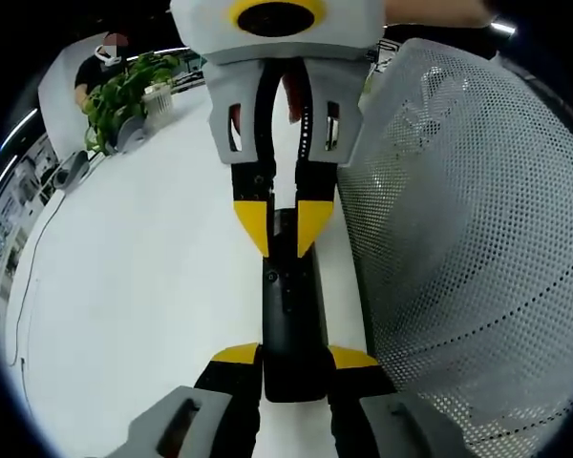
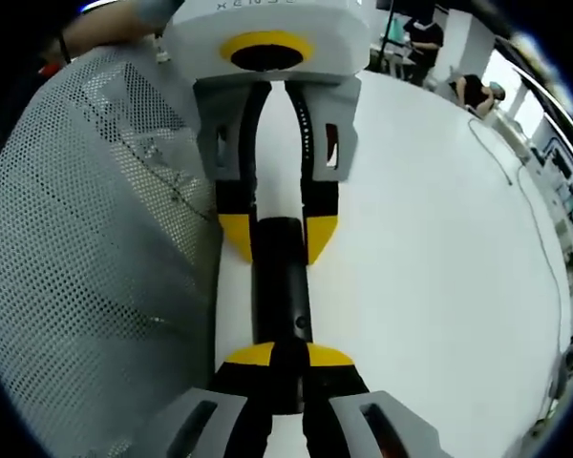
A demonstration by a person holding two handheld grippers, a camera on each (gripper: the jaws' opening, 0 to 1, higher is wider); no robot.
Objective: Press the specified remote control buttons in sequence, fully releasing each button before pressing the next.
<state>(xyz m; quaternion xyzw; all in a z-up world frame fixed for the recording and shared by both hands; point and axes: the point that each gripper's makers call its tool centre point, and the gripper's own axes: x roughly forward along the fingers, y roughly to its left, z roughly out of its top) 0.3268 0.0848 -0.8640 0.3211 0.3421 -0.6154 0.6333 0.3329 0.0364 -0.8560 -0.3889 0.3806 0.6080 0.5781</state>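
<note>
A long black remote control (image 1: 291, 324) lay over a white table (image 1: 143, 286), and it is the thing to place everything else by. Far to its left in the left gripper view, a leafy green plant (image 1: 124, 91) stood near the table's far edge, with a person behind it. The left gripper (image 1: 293, 363) had its yellow-tipped jaws closed in against the near end of the remote, one on each side, and seemed to grip it. At the remote's far end, the right gripper (image 1: 284, 224) came in from across, its two yellow tips (image 1: 251, 224) closed on that end too. Just right of the remote sat a grey mesh basket (image 1: 458, 239) full of tiny holes, very close beside it. In the right gripper view the same remote (image 2: 279, 305) ran between both sets of jaws, with the basket (image 2: 95, 277) now on its left and bare table (image 2: 439, 267) on its right. A thin cable (image 2: 544, 248) trailed far out that way. With both grippers squeezing the ends, no jaw was free to push a button, so I think a wrong button could get pressed, or the remote could slip and twist if one side let go. It could also bump the basket. Some letters showed on top of the left gripper (image 2: 272, 38), but they were cut off and I could not read them for sure.
</note>
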